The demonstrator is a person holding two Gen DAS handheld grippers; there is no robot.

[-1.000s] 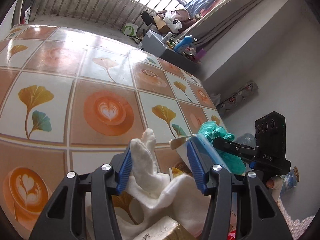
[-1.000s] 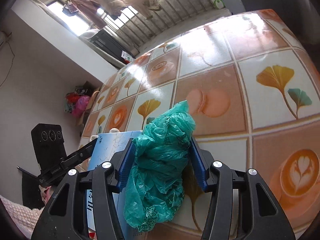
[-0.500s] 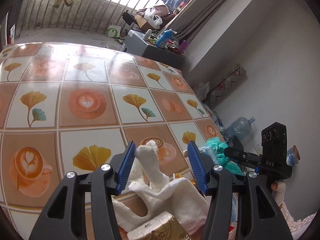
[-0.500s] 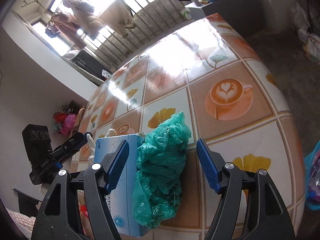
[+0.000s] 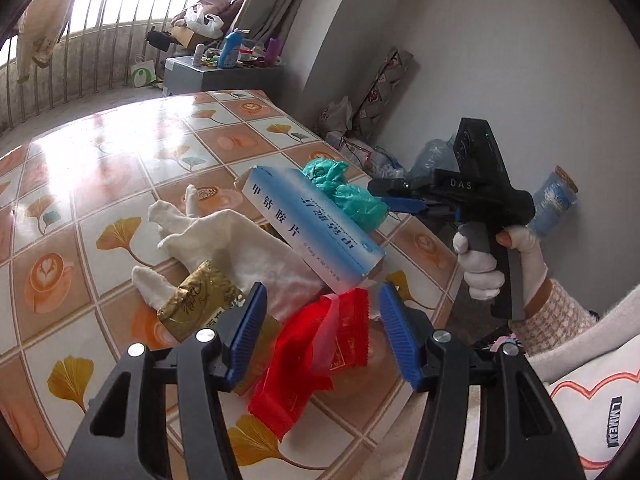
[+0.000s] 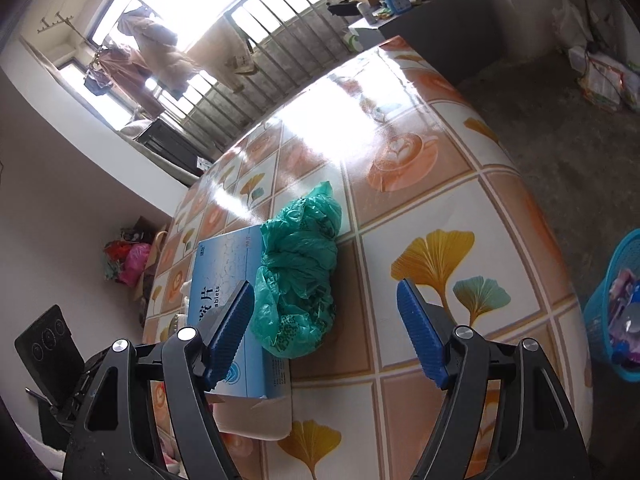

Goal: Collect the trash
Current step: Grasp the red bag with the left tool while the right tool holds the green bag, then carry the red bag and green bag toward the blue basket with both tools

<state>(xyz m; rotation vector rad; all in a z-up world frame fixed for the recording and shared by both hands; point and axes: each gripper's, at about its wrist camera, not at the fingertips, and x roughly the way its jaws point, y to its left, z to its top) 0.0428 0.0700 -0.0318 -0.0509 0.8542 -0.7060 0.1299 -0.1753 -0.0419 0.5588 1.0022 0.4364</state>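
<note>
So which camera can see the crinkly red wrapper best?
The left wrist view. There the red wrapper lies in plain sight on the table, right between the opening fingers of the left gripper, which do not press on it. The right wrist view does not clearly show it; the blue box blocks that side.

Left wrist view: close, angled down over its tongs [image 5: 320, 334] onto the tabletop [image 5: 120, 152], right tongs ahead-right. Right wrist view: close, angled down over its tongs [image 6: 326, 330]. Shared: blue medicine box [image 5: 308, 224] and green plastic bag [image 6: 298, 276].
</note>
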